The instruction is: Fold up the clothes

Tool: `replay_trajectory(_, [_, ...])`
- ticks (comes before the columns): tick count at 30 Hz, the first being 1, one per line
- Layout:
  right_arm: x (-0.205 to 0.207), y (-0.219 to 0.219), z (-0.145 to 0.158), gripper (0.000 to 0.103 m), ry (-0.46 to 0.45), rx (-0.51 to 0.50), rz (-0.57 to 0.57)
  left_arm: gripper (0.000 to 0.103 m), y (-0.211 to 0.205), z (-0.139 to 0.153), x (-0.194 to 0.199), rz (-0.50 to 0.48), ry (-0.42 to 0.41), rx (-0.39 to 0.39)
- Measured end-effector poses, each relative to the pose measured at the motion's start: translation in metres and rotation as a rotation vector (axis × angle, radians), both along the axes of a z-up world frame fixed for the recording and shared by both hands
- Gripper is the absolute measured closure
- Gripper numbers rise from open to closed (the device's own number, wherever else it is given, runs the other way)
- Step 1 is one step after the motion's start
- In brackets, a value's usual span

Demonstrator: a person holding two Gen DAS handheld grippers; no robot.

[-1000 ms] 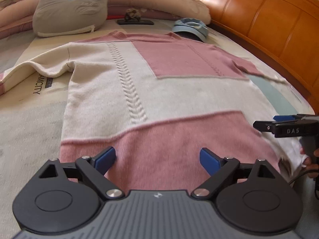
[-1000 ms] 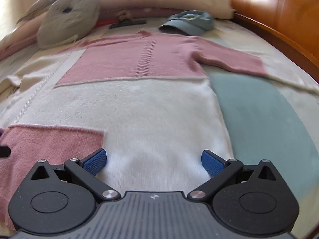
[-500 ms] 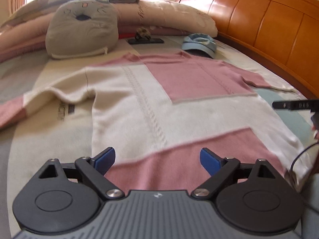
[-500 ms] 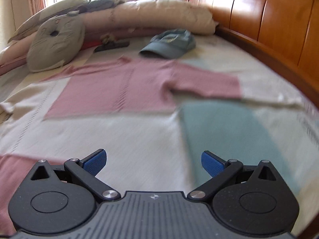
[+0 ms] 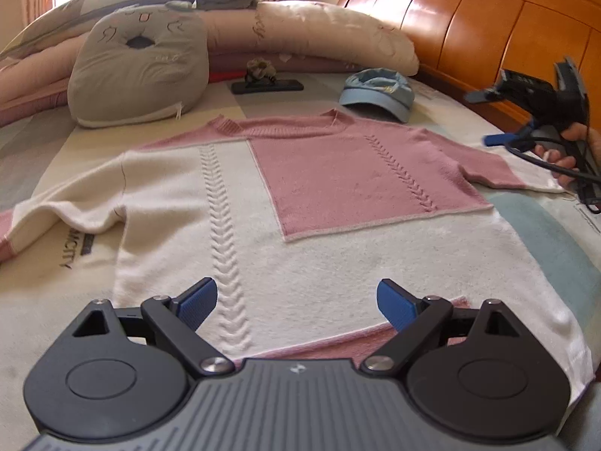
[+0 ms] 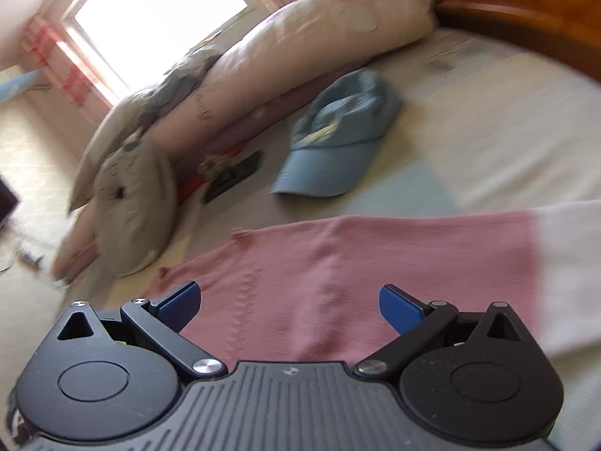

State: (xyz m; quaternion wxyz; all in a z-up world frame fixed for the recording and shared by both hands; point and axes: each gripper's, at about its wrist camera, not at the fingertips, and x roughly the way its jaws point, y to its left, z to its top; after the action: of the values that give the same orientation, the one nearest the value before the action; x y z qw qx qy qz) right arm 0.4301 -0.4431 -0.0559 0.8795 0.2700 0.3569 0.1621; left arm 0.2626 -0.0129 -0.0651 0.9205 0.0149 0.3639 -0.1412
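Lying flat on bed (image 5: pixel 45 300): pink-and-cream sweater (image 5: pixel 338 248), both grippers (image 5: pixel 296 300) (image 6: pixel 289 306) gaping, empty.

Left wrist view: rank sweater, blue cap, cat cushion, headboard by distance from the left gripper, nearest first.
1. Sweater, spread right under the left gripper.
2. Cat cushion, far left, and blue cap, far right: too close to call.
3. Headboard, back right, behind the cap.

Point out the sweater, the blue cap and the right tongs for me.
sweater (image 5: pixel 360 173): left wrist view, on its pink chest panel.
blue cap (image 6: pixel 330 173): right wrist view, on its brim.
right tongs (image 6: pixel 289 306): right wrist view, midway between the open blue fingertips.
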Motion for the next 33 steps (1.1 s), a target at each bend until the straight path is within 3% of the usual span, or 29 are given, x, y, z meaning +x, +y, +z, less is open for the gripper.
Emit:
replay_trajectory(3, [0.016,0.033,-0.011,0.0,0.008,0.004,0.139,0.011,-0.01,-0.002,0.001,0.006,-0.009,0.015])
replay_trajectory(6, [0.024,0.052,-0.02,0.0,0.003,-0.112,0.177,0.011,-0.017,-0.003,0.002,0.018,-0.018,0.037])
replay_trajectory(9, [0.02,0.043,-0.028,0.0,0.011,-0.179,0.123,0.011,-0.019,-0.002,0.004,0.012,-0.028,0.048])
replay_trajectory(12, [0.013,0.021,-0.036,0.0,0.035,-0.133,0.066,0.011,-0.023,-0.004,0.008,0.015,-0.023,0.055])
replay_trajectory(15, [0.017,0.024,-0.046,0.0,0.083,-0.173,0.079,0.011,-0.028,-0.005,0.008,-0.002,-0.027,0.043])
replay_trajectory(20, [0.005,-0.002,-0.05,0.001,0.078,-0.331,0.034,0.011,-0.016,-0.006,0.005,-0.011,-0.032,0.035])
replay_trajectory(25, [0.01,-0.004,-0.032,0.0,0.106,-0.269,0.026,0.011,-0.014,-0.007,0.006,0.0,-0.027,0.003])
replay_trajectory(29, [0.023,0.036,-0.023,0.0,0.03,-0.424,0.039,0.011,-0.021,-0.004,0.001,-0.038,-0.047,0.024])
replay_trajectory(33, [0.021,0.063,-0.053,0.0,0.056,-0.628,0.091,0.011,-0.021,-0.004,-0.001,-0.05,-0.057,0.049])
